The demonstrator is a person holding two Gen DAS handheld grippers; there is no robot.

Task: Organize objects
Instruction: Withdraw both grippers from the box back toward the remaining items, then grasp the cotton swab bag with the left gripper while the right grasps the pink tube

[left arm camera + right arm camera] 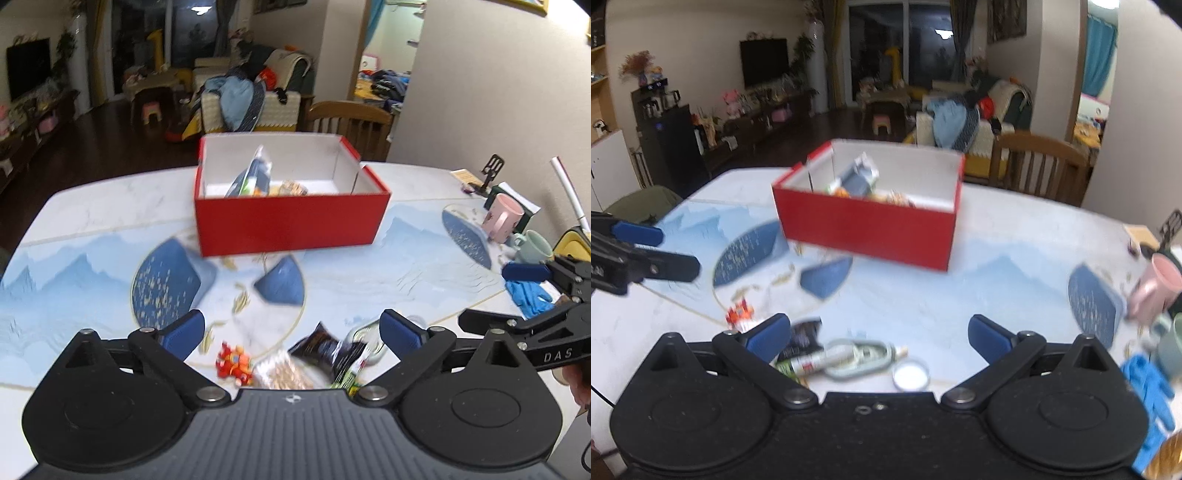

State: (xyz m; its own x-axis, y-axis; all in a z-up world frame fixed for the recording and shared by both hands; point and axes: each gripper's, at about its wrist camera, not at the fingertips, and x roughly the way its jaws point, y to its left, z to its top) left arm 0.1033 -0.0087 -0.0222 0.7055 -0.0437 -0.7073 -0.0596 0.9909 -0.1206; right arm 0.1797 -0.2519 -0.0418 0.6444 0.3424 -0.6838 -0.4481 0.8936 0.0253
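Red box (pixel 291 221) is kept open-topped for sorting, so both the left gripper (pixel 291 328) and right gripper (pixel 879 332) are held spread and empty over loose snack packets (pixel 325 354) lying nearer than it.

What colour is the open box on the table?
Red outside, white inside; the box shows best in the left wrist view.

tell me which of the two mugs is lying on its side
The pink mug lies tipped on its side, mouth facing sideways. The green mug beside it appears to stand upright, nearer the table edge.
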